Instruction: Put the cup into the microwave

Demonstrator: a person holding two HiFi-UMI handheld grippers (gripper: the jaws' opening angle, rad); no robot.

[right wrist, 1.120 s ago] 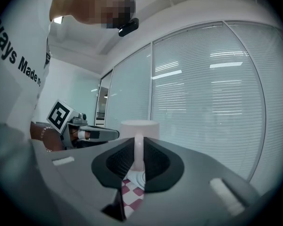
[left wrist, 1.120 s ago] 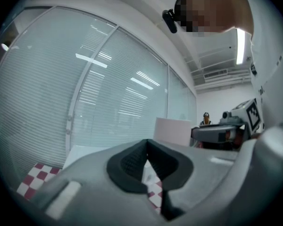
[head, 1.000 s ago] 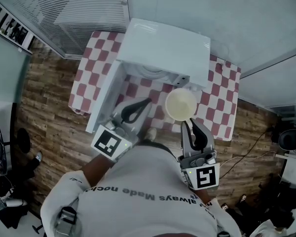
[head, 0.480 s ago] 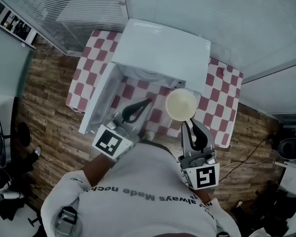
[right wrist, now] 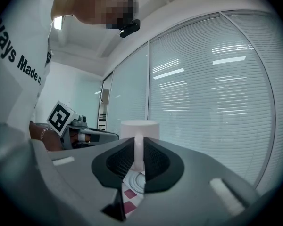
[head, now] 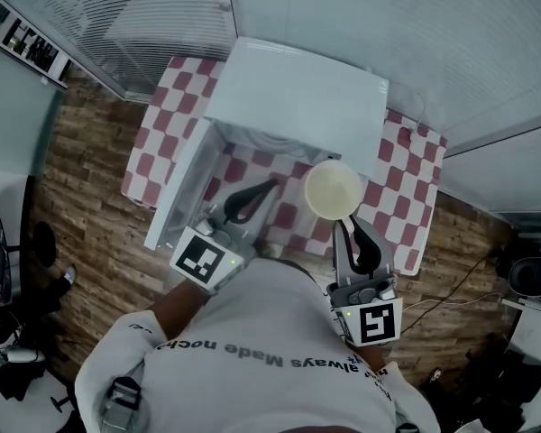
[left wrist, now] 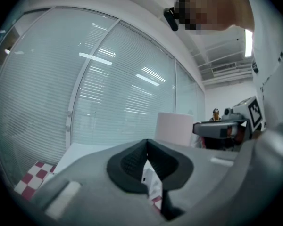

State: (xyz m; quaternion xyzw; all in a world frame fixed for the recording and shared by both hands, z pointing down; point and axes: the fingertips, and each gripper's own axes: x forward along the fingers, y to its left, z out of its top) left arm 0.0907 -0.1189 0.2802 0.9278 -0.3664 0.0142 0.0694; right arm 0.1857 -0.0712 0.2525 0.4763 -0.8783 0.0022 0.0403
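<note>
Two steps out of three looked done in my head view: microwave [head: 298,93] door [head: 176,192] open, cup [head: 333,189] up off the checked table [head: 406,179] in my right gripper [head: 350,226], just short of the opening, not inside yet. Left gripper view: my left gripper [left wrist: 146,149] was clenched on nothing. Right gripper view: jaws clamped on the cup's handle [right wrist: 134,149]. Left, I judged: carry it in, set down, release.
</note>
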